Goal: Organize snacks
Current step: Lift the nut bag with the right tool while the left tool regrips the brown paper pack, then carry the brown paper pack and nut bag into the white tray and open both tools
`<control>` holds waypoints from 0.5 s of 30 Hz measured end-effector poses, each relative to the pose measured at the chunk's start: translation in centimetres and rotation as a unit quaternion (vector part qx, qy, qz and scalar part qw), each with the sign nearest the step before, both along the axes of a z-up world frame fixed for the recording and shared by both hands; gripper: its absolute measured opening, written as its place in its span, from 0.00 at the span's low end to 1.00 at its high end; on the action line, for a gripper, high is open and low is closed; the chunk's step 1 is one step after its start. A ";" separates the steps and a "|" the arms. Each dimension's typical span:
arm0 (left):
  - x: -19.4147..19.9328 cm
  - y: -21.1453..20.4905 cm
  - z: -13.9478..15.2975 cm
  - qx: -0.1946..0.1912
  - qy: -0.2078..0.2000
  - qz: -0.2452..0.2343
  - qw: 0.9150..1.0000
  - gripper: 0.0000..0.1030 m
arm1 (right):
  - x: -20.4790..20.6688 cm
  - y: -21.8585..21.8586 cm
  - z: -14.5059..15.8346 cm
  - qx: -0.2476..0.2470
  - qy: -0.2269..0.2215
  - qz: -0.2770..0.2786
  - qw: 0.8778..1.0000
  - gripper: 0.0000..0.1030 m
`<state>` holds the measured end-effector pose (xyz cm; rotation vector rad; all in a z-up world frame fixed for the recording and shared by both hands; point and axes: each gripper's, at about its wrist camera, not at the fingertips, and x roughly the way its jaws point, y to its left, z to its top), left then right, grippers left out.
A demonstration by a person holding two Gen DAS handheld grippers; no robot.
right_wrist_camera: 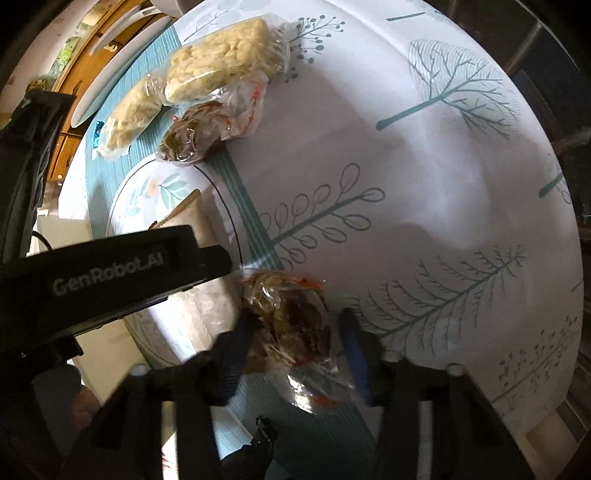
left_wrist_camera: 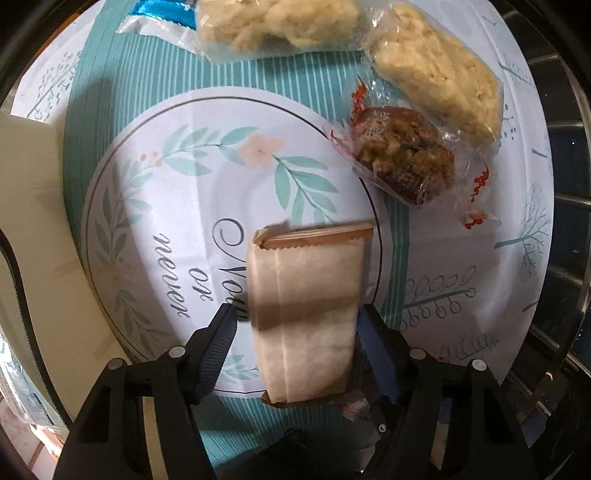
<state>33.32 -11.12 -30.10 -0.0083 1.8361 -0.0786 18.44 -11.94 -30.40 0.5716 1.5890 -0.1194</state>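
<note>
My left gripper (left_wrist_camera: pixel 297 321) is open around a beige paper snack packet (left_wrist_camera: pixel 306 310) that lies on the round printed tablecloth (left_wrist_camera: pixel 166 229); a small gap shows at the left finger. My right gripper (right_wrist_camera: pixel 299 332) is open around a brown snack in clear wrap (right_wrist_camera: pixel 295 325), fingers on either side with gaps. A second brown wrapped snack (left_wrist_camera: pixel 402 158) lies further off; it also shows in the right wrist view (right_wrist_camera: pixel 192 136). Two pale puffed-rice bars (left_wrist_camera: pixel 280 26) (left_wrist_camera: pixel 439 85) lie at the far side. The left gripper's black body (right_wrist_camera: pixel 110 266) crosses the right wrist view.
A blue foil wrapper (left_wrist_camera: pixel 162 11) lies at the far edge. A metal chair frame (left_wrist_camera: pixel 569 206) stands right of the table. A beige box (left_wrist_camera: pixel 22 206) sits at the left. Wooden furniture with a white plate (right_wrist_camera: pixel 110 66) shows beyond the table.
</note>
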 end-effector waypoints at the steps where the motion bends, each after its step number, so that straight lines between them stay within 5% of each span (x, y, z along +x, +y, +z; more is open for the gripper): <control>1: 0.0 -0.2 0.0 0.002 0.003 0.001 1.000 0.63 | 0.2 0.3 -0.2 -0.002 0.000 0.001 1.000 0.35; 15: -1.6 0.8 0.1 0.021 0.007 -0.003 1.000 0.52 | -1.7 -1.9 -0.4 0.005 0.008 -0.030 1.000 0.35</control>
